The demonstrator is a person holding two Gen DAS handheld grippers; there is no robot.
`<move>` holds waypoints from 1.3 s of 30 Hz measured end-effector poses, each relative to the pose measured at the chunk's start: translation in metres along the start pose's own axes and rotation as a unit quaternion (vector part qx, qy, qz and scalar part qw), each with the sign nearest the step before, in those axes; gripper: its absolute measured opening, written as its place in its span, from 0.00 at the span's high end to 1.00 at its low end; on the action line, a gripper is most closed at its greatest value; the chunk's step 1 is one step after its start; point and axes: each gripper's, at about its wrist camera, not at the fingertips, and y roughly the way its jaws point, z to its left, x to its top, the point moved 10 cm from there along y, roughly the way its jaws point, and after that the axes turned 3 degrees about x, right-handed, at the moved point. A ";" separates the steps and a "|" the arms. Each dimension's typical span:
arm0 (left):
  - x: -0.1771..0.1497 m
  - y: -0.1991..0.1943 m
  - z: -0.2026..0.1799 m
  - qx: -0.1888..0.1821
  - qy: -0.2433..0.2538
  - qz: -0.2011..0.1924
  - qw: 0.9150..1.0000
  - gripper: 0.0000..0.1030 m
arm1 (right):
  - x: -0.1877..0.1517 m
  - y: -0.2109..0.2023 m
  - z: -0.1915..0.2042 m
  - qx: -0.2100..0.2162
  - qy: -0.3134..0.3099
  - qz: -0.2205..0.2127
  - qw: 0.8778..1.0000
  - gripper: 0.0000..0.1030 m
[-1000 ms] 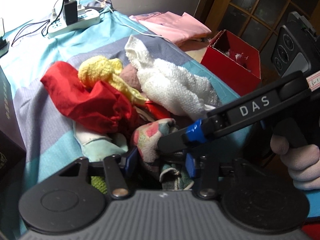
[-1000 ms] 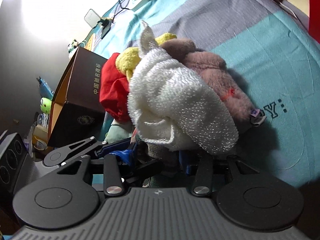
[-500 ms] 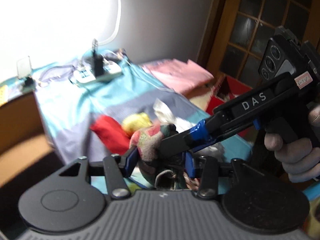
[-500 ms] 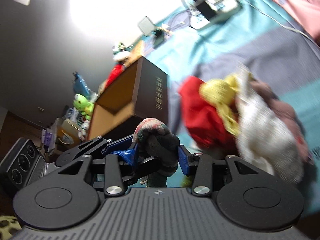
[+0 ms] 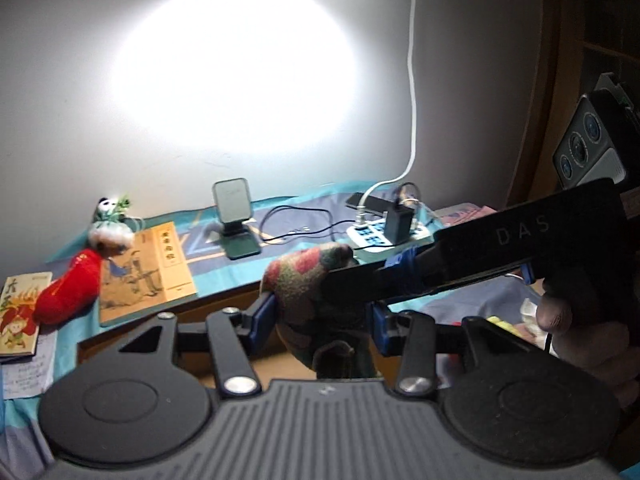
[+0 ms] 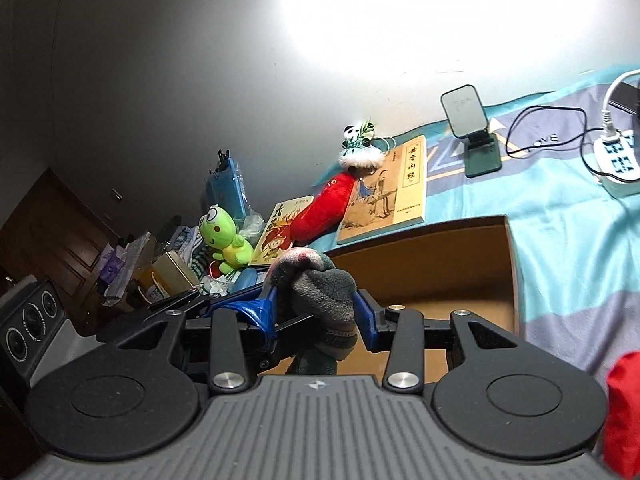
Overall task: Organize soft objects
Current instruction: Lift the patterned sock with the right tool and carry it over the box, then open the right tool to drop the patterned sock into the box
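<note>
A fuzzy multicoloured cloth (image 5: 304, 276), red, green and grey, hangs in the air between both grippers. My left gripper (image 5: 320, 316) is shut on its lower part with the blue pads pressing its sides. One finger of my right gripper (image 5: 472, 248) reaches in from the right and bites the same cloth, a person's hand on its handle. In the right wrist view my right gripper (image 6: 316, 312) is shut on the grey end of the cloth (image 6: 320, 292), and the left gripper's fingers (image 6: 176, 302) come in from the left. An open cardboard box (image 6: 420, 226) lies just beyond and below.
A book (image 6: 392, 188), a red plush (image 6: 324, 208) and a green frog plush (image 6: 224, 244) lie behind the box. A phone stand (image 6: 476, 136) and a power strip (image 6: 616, 160) with cables sit at the back right. Red fabric (image 6: 624, 412) shows at the lower right.
Both grippers lifted the fuzzy cloth off the pile of soft things and swung left and up with it. The pile has left view; the open box now lies in front.
</note>
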 end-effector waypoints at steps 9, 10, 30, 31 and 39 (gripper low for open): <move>-0.046 0.059 0.118 0.037 -0.053 0.084 0.994 0.56 | -0.010 0.121 -0.017 -0.032 0.017 0.073 0.997 0.77; -0.052 0.066 0.125 0.040 -0.056 0.095 0.993 0.56 | -0.015 0.135 -0.019 -0.034 0.025 0.086 0.995 0.77; -0.081 0.065 0.150 0.119 -0.044 0.168 0.978 0.40 | -0.033 0.173 -0.027 0.000 0.098 0.135 0.986 0.74; -0.079 0.061 0.148 0.123 -0.045 0.167 0.977 0.40 | -0.032 0.170 -0.026 0.002 0.094 0.133 0.987 0.74; -0.066 0.026 0.125 0.151 -0.051 0.145 0.976 0.40 | -0.035 0.135 -0.013 0.010 0.075 0.106 0.992 0.74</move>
